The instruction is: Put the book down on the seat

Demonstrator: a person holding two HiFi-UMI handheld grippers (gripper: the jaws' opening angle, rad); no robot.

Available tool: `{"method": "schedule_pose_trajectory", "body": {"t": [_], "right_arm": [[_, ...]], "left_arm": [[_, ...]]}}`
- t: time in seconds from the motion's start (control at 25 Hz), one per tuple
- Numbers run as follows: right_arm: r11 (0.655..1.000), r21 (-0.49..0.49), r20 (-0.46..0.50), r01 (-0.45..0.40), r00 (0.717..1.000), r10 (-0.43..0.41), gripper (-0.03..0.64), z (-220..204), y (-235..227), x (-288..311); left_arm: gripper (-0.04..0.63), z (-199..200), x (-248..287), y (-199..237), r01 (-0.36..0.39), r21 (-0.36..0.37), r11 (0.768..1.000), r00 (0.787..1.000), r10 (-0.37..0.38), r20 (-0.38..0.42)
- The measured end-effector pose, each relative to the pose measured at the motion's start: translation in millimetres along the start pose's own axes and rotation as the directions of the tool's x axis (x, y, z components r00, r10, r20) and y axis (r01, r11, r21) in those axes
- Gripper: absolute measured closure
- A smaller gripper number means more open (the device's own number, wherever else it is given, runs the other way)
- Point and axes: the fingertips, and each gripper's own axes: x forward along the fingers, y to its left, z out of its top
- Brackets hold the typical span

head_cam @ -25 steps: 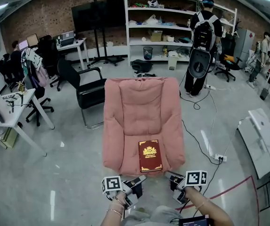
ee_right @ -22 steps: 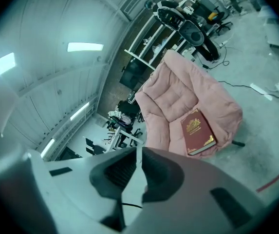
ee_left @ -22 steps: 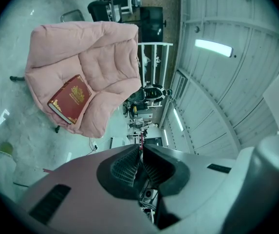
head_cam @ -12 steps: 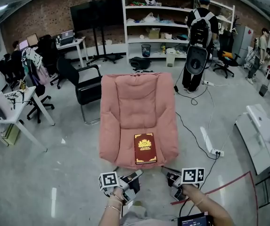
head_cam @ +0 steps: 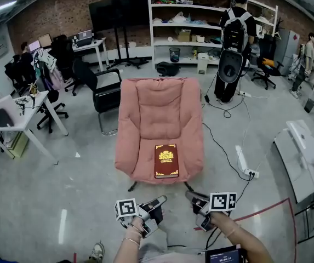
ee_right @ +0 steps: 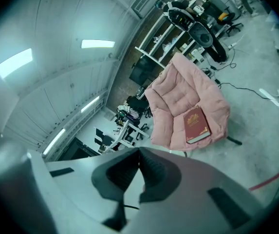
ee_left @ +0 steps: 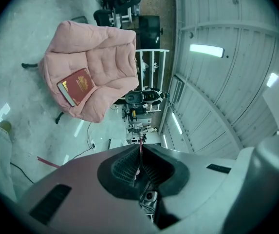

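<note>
A dark red book (head_cam: pixel 166 160) with gold ornament lies flat on the front of the seat of a pink padded armchair (head_cam: pixel 159 114). The same book (ee_left: pixel 76 86) (ee_right: pixel 196 125) shows on the armchair (ee_left: pixel 105 57) (ee_right: pixel 180 99) in both gripper views. My left gripper (head_cam: pixel 161 201) and right gripper (head_cam: pixel 190 195) hang low in front of the chair, well short of the book. Both are shut, and nothing is between their jaws (ee_left: pixel 139 147) (ee_right: pixel 139 151).
A black office chair (head_cam: pixel 102 92) stands left of the armchair. White desks (head_cam: pixel 20 111) line the left side, shelving (head_cam: pixel 211 21) the back wall. A person with a backpack (head_cam: pixel 234 37) stands behind right. Cables and a power strip (head_cam: pixel 242 163) lie on the floor at the right. A white table (head_cam: pixel 302 152) sits far right.
Both grippers have drawn back from the armchair; the chair and book now sit farther off. The book has stayed flat on the seat.
</note>
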Motion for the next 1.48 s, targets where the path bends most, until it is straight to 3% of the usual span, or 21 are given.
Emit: {"method": "schedule_pose_trajectory", "body": {"t": [0.56, 0.76, 1.04, 1.28, 1.48], "right_arm": [[0.999, -0.015, -0.013, -0.035, 0.999, 0.035, 0.601, -62, 10, -45], [0.999, -0.016, -0.011, -0.046, 0.999, 0.046, 0.601, -82, 15, -67], [0.999, -0.006, -0.002, -0.046, 0.999, 0.046, 0.601, -110, 20, -90], [0.997, -0.035, -0.018, -0.063, 0.998, 0.062, 0.601, -137, 31, -102], [0.997, -0.031, -0.027, -0.074, 0.997, 0.074, 0.601, -159, 31, -114]], "left_arm": [[0.58, -76, -30, -7, -0.001, 0.042, 0.999, 1.0, 0.001, 0.008], [0.586, -102, -43, -5, 0.007, 0.005, 1.0, 0.999, -0.007, 0.04], [0.586, -143, -52, -18, 0.057, 0.096, 0.994, 0.998, -0.055, -0.027], [0.586, -155, -74, -18, 0.063, 0.092, 0.994, 0.997, -0.067, 0.043], [0.586, -168, -86, -28, 0.11, 0.071, 0.991, 0.989, -0.116, 0.095]]}}
